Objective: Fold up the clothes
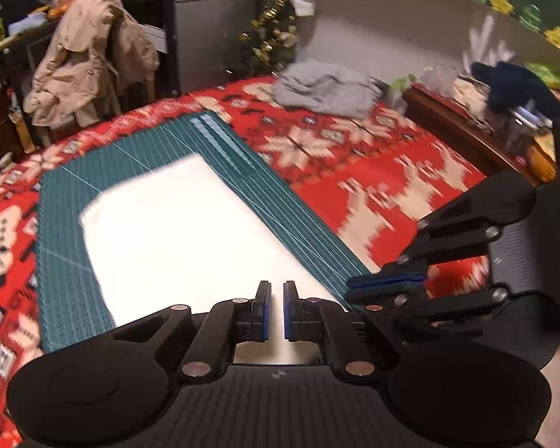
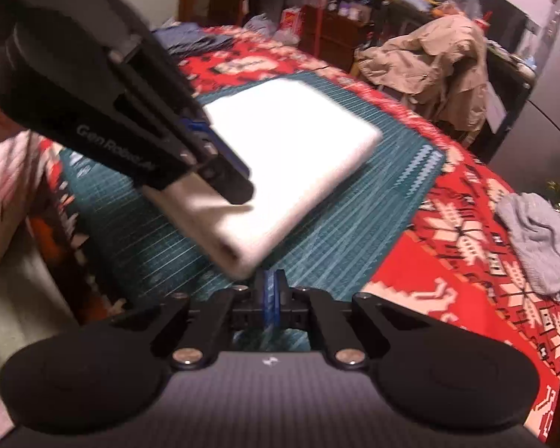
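Cloth (image 1: 175, 231), white and folded, runs lengthwise away from us; our left gripper (image 1: 276, 310) hangs over its near edge, jaws narrow, holding nothing; our right gripper (image 2: 270, 295), pinched empty, sits beside its near right corner.

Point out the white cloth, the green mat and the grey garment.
white cloth (image 1: 175, 231), left wrist view, its flat top
green mat (image 1: 67, 261), left wrist view, bare left part
grey garment (image 1: 324, 89), left wrist view, its middle

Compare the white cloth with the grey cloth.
The white cloth is folded into a flat rectangle; the grey cloth lies crumpled in a heap. The white cloth lies on the green mat; the grey cloth lies straight on the red tablecloth. The white cloth is right by both grippers; the grey cloth lies far from them. Both rest on one table.
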A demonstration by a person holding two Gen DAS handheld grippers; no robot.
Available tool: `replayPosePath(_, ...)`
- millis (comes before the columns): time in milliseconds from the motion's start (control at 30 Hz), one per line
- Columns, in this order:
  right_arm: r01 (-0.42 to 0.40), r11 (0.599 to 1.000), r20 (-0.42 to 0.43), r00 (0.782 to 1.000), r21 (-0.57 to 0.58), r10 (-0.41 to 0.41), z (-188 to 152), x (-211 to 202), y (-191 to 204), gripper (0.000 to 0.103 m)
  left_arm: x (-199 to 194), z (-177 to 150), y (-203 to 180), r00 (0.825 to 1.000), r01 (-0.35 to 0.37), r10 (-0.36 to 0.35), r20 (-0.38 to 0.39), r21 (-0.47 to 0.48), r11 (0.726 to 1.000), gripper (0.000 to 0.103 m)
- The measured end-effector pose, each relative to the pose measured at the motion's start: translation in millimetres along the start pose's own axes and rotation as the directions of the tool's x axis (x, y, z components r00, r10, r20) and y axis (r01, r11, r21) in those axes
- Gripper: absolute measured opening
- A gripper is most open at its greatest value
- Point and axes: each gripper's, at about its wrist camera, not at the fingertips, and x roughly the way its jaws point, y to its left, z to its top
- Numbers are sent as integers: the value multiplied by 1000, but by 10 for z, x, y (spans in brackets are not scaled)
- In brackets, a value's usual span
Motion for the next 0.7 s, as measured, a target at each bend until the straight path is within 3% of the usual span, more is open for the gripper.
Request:
replayPosePath(100,25,998,30,999,50,-26,143,83,-260,2,100,186,140,999,-43,44,19,-28,999,6)
replayPosePath(300,44,997,55,997,67,-48,485,402,-667,4,433,449,382,993,-117,116,-19,-60,991,5)
replayPosePath(567,76,997,58,995,26,-77,796,943,-905,4,658,647,517,994,-108,108,0,-113,988,5)
replayPosePath(700,47,999,57,997,-24,-46,817,985,-852,4,612,631,484,996,-94,94,-2,-107,990,6)
